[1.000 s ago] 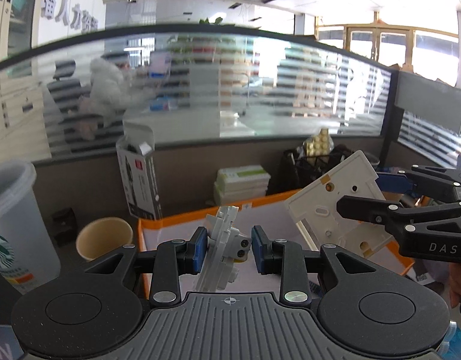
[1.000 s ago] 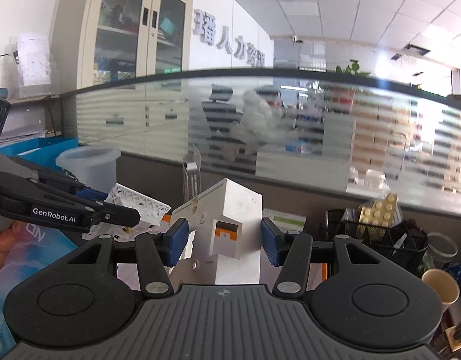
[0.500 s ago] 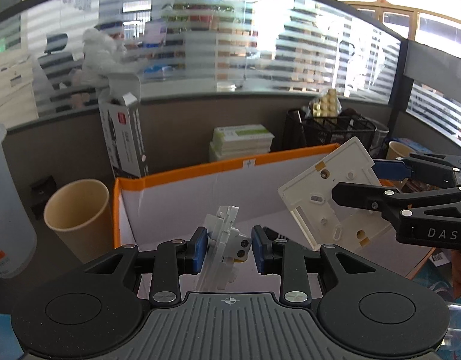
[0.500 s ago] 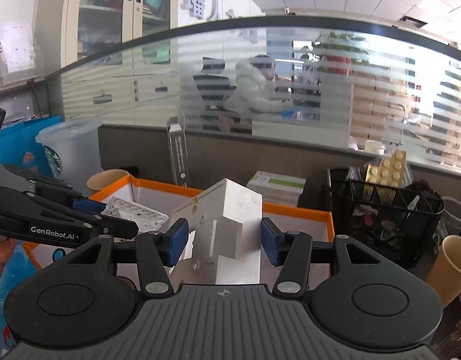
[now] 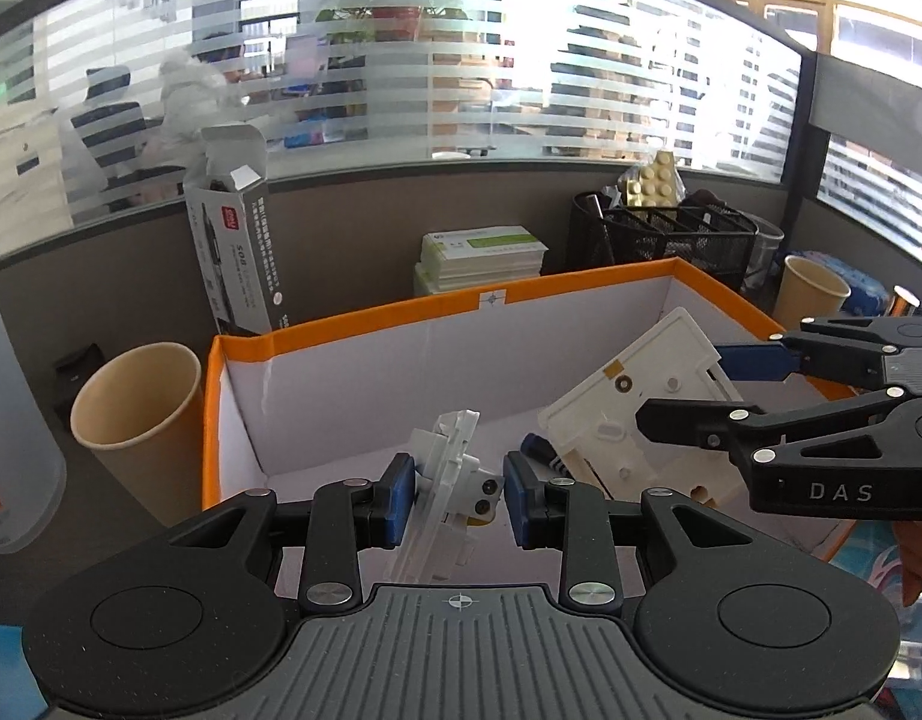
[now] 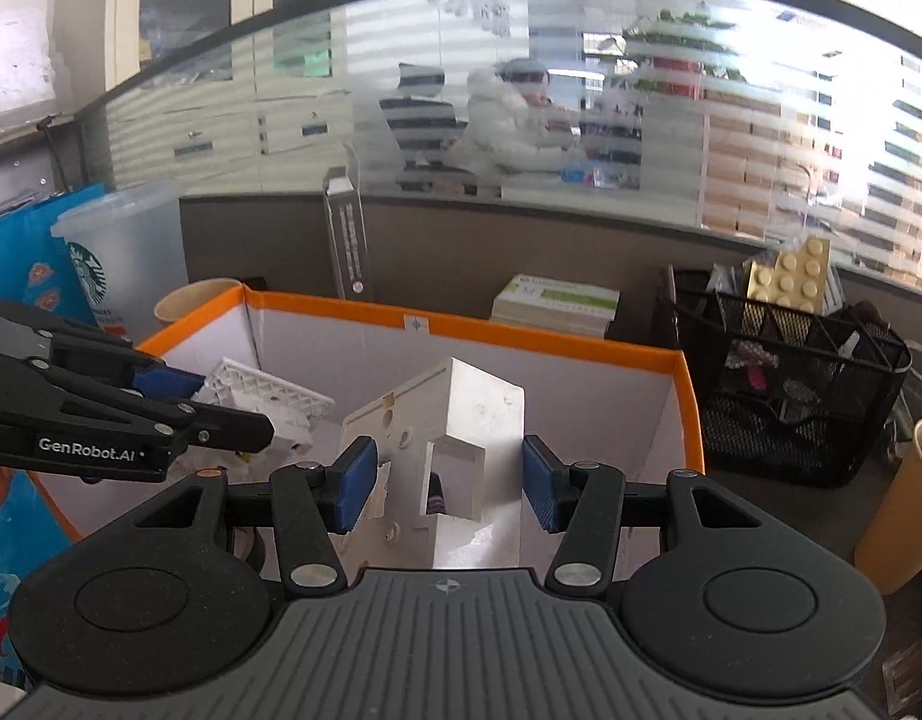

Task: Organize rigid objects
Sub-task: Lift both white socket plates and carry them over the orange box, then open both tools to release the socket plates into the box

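My left gripper [image 5: 458, 489] is shut on a white socket plate [image 5: 446, 474], held on edge over the near left part of an orange-rimmed white box [image 5: 461, 303]. My right gripper [image 6: 449, 477] is shut on a white wall junction box [image 6: 455, 420], held tilted inside the same orange-rimmed box [image 6: 521, 333]. In the left wrist view the junction box [image 5: 635, 408] and the right gripper [image 5: 689, 396] are at the right. In the right wrist view the socket plate [image 6: 263, 393] and the left gripper [image 6: 221, 402] are at the left.
A paper cup [image 5: 140, 408] stands left of the box, a tall grey carton [image 5: 239, 252] and stacked green-white packs [image 5: 482, 255] behind it. A black mesh organiser [image 6: 785, 378] and another paper cup [image 6: 905, 510] stand to the right. A clear Starbucks cup [image 6: 110, 258] stands far left.
Both grippers have tilted down and moved forward over the box, each still holding its part. The box interior now fills more of both views.
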A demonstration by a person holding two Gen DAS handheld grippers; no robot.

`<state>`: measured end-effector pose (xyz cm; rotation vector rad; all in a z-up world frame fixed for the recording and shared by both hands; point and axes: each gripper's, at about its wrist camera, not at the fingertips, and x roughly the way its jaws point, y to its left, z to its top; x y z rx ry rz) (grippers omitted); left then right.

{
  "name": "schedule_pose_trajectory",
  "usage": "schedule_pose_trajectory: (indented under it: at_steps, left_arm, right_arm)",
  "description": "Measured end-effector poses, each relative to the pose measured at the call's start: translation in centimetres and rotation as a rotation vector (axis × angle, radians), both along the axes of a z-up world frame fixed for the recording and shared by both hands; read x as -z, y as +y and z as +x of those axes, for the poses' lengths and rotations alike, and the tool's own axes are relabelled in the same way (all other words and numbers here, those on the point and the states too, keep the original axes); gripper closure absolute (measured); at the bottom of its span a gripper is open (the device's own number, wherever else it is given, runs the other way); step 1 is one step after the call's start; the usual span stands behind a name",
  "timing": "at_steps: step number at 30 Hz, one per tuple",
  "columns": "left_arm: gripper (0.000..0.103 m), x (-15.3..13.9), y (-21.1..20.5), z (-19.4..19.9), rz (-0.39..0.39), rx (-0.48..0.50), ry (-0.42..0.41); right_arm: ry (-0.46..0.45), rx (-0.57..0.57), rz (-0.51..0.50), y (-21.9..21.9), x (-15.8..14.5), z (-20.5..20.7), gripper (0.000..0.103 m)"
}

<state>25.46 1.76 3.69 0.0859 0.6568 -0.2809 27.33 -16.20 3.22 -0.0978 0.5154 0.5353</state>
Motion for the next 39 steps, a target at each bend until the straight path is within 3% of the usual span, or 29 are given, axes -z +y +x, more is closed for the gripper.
schedule_pose_trajectory:
  at_steps: [16, 22, 29, 33, 39]
  left_arm:
    - [0.073, 0.9, -3.5, -1.0, 0.178, 0.035, -0.061]
    - [0.072, 1.0, -4.0, -0.8, 0.205, 0.043, -0.054]
    - [0.07, 1.1, -4.8, -0.5, 0.245, 0.068, -0.036]
    - [0.069, 1.0, -5.1, 0.0, 0.252, 0.1, -0.003]
    - [0.069, 1.2, -5.5, 0.1, 0.274, 0.11, 0.005]
  right_arm:
    - [0.075, -0.001, -0.062, 0.1, 0.1, 0.4, 0.053]
    - [0.119, 0.003, -0.073, 0.3, -0.2, 1.4, 0.053]
    - [0.187, -0.017, -0.155, 1.2, -0.2, 3.1, 0.052]
    - [0.274, -0.051, -0.151, 1.1, 0.3, 4.6, 0.052]
    - [0.274, -0.057, -0.177, 1.2, 0.5, 4.3, 0.052]
